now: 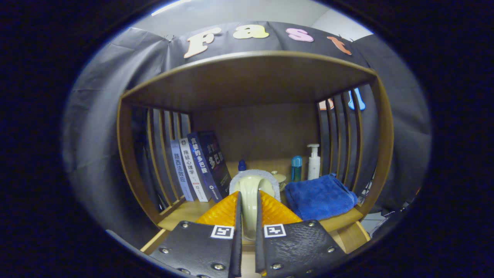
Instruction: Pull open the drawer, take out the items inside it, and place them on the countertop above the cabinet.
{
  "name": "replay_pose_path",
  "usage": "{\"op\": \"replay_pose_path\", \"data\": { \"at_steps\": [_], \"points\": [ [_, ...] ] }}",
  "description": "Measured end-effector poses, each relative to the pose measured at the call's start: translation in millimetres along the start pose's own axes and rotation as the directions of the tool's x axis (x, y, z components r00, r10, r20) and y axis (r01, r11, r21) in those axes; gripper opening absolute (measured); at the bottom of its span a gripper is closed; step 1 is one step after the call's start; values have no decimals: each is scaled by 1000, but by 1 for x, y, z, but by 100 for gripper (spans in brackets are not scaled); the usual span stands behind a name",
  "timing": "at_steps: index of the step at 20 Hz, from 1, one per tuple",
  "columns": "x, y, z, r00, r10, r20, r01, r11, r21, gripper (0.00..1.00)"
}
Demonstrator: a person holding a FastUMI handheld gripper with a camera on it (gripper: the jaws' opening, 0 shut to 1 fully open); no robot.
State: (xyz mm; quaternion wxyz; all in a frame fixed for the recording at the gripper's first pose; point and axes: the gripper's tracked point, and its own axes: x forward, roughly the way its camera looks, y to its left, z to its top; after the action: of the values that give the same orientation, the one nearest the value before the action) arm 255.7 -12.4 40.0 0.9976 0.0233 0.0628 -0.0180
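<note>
Gripper (247, 216) pinches the cream handle (250, 200) upright between its fingers, blue towel (320, 197) just ahead-right on the tabletop (185, 212).

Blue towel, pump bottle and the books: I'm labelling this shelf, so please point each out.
blue towel (319, 195): gripper view, middle of its folded top.
pump bottle (313, 164): gripper view, its white body.
books (200, 170): gripper view, a spine in the leaning row.

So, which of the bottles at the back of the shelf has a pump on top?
The white bottle, beside the slatted side wall. The blue bottle next to it has a plain cap. The gripper clamps a pale handle.
</note>
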Motion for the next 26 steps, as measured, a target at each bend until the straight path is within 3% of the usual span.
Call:
{"op": "replay_pose_path", "data": {
  "at_steps": [6,16,21,23,26],
  "points": [
    [56,-4,-58,992,-45,-119,47,999,20,14],
    [96,-16,-68,989,-77,-122,89,992,92,16],
    [97,-23,-81,980,-128,-152,137,989,50,19],
    [90,-28,-73,984,-141,-114,142,990,6,24],
    [67,-27,-66,983,-166,-85,162,986,-51,62]
  ]
}}
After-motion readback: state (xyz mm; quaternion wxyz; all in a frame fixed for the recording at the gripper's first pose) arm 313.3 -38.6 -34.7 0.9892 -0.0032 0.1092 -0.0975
